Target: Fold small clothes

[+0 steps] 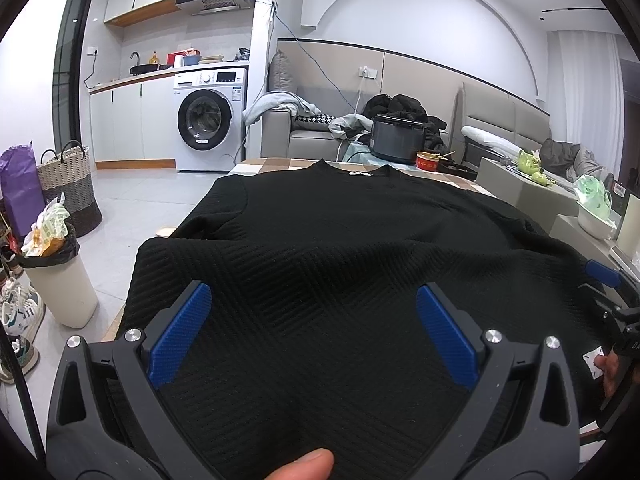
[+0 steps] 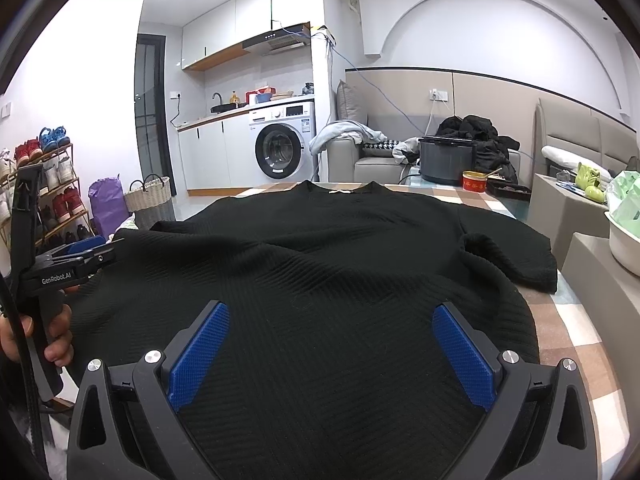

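While both tongs, left (image 1: 312,332) and right (image 2: 330,344), gape wide over sweater (image 2: 320,248): hem beneath unpinched; shallow bite risks slip, skewed fold.

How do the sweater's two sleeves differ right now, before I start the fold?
The right sleeve is spread outward on the checked tablecloth, its cuff open and in full view. The left sleeve lies at the table's left edge, with floor showing just beyond it; its cuff is not clearly in view. Both belong to the same black ribbed sweater, laid collar away from the left tool and right tool, both open.
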### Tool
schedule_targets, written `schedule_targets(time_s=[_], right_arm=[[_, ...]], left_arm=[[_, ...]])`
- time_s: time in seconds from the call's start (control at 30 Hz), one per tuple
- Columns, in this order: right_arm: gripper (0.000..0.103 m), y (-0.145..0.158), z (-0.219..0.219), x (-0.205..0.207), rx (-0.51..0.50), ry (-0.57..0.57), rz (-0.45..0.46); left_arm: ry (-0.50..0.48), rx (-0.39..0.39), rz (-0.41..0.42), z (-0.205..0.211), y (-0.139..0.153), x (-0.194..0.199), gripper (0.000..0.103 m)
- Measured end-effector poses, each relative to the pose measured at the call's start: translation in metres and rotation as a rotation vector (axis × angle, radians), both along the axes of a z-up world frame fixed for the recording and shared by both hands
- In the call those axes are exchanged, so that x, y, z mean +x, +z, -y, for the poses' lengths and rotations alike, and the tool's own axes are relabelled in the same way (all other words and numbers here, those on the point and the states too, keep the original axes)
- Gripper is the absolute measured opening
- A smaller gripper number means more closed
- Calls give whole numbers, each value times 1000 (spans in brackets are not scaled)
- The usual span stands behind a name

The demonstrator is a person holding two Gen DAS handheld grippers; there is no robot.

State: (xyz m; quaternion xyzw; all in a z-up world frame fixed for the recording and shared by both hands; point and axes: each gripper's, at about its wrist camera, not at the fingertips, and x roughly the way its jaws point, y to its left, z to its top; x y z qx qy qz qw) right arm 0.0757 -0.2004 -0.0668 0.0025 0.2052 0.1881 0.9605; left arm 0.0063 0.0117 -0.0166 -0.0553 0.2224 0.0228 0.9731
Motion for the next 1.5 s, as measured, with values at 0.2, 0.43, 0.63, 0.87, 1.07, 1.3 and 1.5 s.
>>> schedule_targets(time_s=[0.2, 0.43, 0.63, 0.87, 1.07, 1.3, 1.5], right_arm=[[103, 1, 1, 2, 3, -7, -12], [103, -2, -2, 1, -6, -5, -12], [103, -3, -6, 1, -32, -4, -14], [103, 4, -1, 10, -34, -29, -66], [103, 29, 19, 23, -44, -121, -79], [103, 53, 54, 64, 26, -167, -182], [103, 55, 54, 94, -30, -164, -239]], left_arm=[[3, -1, 1, -1, -2, -1, 102], [3, -1, -1, -2, -2, -1, 102], [4, 1, -2, -2, -3, 0, 102], [-17, 5, -12, -5, 0, 2, 102], [-31, 21, 7, -10, 25, 1, 102], [39, -22, -20, -46, 45, 12, 102], [85, -21, -81, -76, 42, 31, 102]])
